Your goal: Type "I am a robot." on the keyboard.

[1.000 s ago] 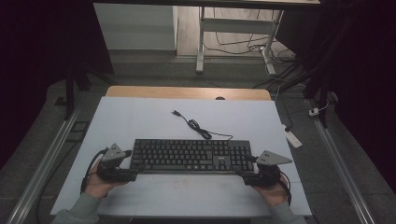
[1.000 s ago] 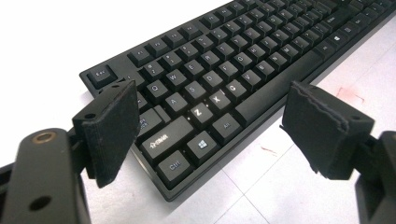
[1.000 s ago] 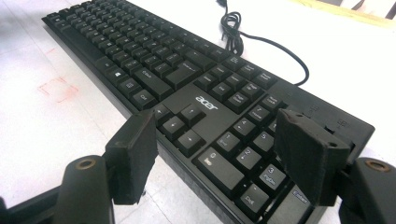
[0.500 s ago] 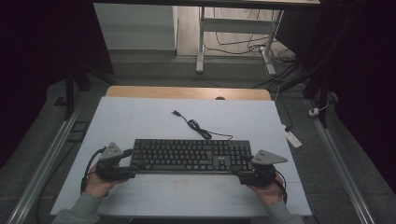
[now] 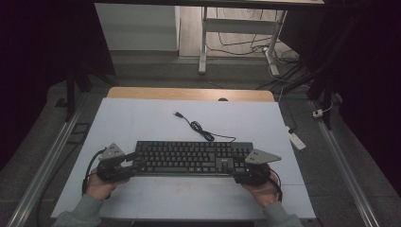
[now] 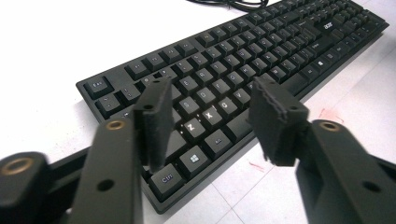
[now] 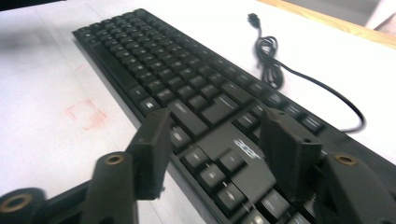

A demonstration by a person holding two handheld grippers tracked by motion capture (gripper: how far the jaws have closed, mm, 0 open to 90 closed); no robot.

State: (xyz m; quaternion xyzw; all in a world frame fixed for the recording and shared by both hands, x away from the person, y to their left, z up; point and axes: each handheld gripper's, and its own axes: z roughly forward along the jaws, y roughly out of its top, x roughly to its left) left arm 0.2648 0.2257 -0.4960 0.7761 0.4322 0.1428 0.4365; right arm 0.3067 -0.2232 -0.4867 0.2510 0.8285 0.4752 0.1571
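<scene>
both grippers' fingers have just been closing, left gripper (image 5: 134, 161) half-narrowed and right gripper (image 5: 235, 171) wider, each straddling an end of the keyboard (image 5: 191, 158) lying lengthwise across the surface (image 5: 142, 118) between them, neither pressing yet.

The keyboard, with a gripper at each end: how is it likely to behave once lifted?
The keyboard looks long, flat and rigid, so it should probably lift level without sagging with the left gripper and right gripper at its ends. Its smooth plastic edge may slip in the pads. The loose cable will likely trail floppily behind.
</scene>
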